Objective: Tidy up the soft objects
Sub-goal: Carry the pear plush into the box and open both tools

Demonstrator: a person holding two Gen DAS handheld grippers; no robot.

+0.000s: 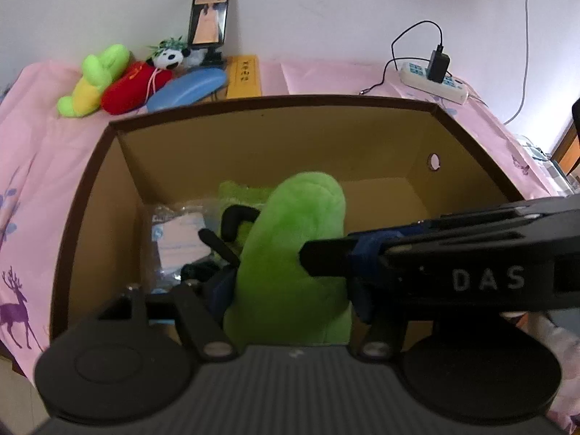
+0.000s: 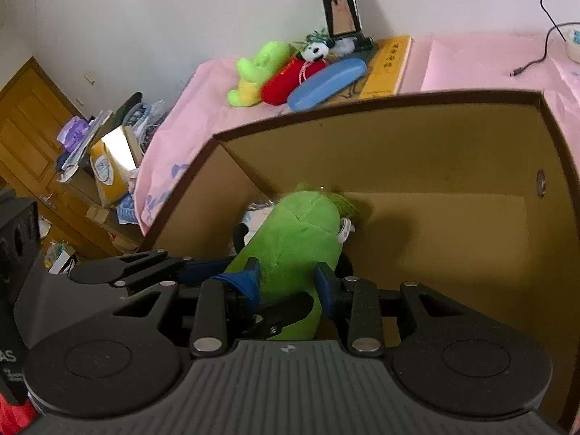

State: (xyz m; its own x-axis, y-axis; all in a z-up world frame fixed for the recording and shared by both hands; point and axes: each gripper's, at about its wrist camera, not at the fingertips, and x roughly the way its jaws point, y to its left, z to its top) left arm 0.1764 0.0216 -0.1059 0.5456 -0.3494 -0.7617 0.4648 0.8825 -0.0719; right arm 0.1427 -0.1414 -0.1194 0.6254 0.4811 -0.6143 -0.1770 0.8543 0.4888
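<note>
Both grippers pinch the green plush [image 1: 290, 253] over the open cardboard box [image 1: 275, 134]: the left gripper [image 1: 286, 275] grips its lower part, and the right gripper [image 2: 288, 279] has its blue-padded jaws closed on the plush's sides. "DAS" is printed on the right gripper's body. Behind the box, on the pink sheet [image 1: 43, 137], a phone [image 1: 211, 9] reads 14:40, beside a yellow-green plush [image 1: 92, 79], red plush [image 1: 132, 87] and panda [image 1: 168, 56].
</note>
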